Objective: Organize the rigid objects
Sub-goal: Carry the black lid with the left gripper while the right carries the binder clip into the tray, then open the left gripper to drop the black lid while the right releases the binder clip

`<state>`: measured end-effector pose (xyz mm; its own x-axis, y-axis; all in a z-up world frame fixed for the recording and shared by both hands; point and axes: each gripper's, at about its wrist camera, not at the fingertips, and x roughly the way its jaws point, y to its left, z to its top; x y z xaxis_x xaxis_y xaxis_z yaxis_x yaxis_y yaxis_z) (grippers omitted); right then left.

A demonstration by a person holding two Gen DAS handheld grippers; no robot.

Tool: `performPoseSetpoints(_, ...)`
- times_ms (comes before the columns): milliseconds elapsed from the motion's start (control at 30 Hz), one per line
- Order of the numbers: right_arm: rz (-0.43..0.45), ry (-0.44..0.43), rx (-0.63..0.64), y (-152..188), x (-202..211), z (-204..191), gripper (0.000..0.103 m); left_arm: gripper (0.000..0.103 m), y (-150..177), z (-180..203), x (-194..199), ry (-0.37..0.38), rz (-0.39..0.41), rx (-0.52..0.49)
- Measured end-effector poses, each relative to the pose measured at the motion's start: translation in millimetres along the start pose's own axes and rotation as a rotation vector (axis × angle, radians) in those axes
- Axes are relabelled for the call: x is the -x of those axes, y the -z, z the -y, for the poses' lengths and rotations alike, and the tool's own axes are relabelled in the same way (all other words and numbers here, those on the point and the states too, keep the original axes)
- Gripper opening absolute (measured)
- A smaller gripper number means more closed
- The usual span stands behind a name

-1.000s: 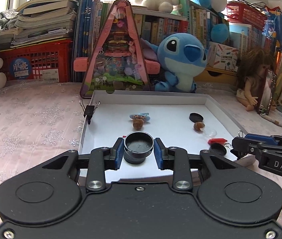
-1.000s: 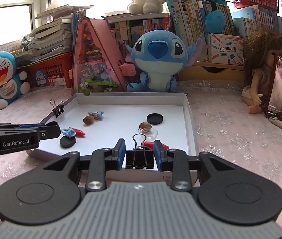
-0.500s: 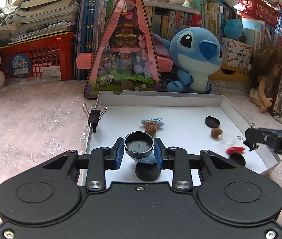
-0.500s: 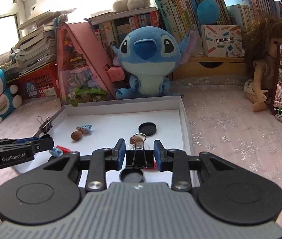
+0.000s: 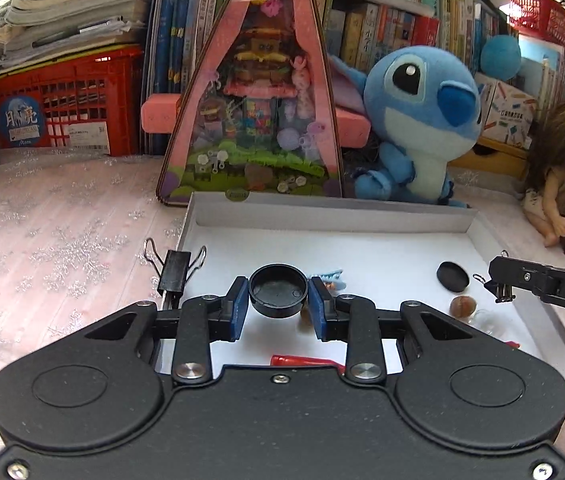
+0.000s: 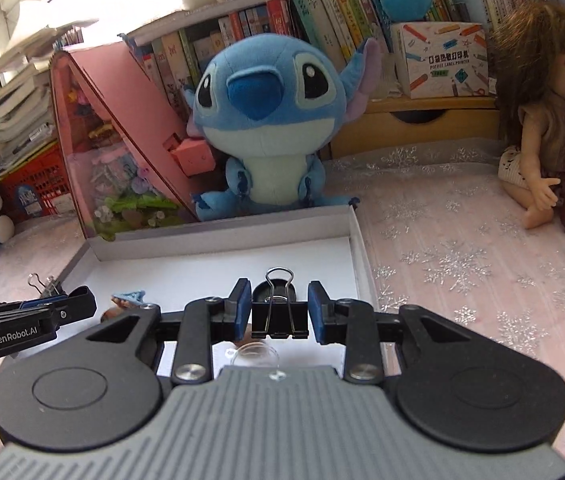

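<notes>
Both grippers have advanced over the white tray (image 5: 530, 332), left gripper (image 5: 278, 305) clamping a black cap (image 5: 278, 290), right gripper (image 6: 279, 309) clamping a binder clip (image 6: 279, 316), carrying them toward the far edge for sorting.

Both grippers, left (image 5: 278, 300) and right (image 6: 279, 306), farther forward above the white tray (image 5: 330, 216), nearer the plush

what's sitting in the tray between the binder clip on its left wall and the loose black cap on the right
In the left wrist view, the left gripper holds a black cap there, with a blue clip just behind.
</notes>
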<state>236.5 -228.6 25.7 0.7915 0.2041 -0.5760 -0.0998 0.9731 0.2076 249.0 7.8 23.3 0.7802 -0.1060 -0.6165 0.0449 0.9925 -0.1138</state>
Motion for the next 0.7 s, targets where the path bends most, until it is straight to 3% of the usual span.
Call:
performPoseSetpoints(367,-0.013,0.022,0.015,8,-12,-1,0.036,0.030,9,0,-10,-0.013,-0.012,-0.028)
performPoseSetpoints(467,-0.009,0.018,0.005,8,-11,-1,0.046,0.031,9,0,-9,-0.002,-0.013,-0.016)
performPoseSetpoints(500,-0.006,0.015,0.004,8,-10,-2,0.055,0.035,9,0,-8,0.002,-0.012,-0.014)
performPoseSetpoints(700,0.018,0.012,0.032,11,1,-8,0.063,0.060,8,5,5,-0.006,0.022,-0.034)
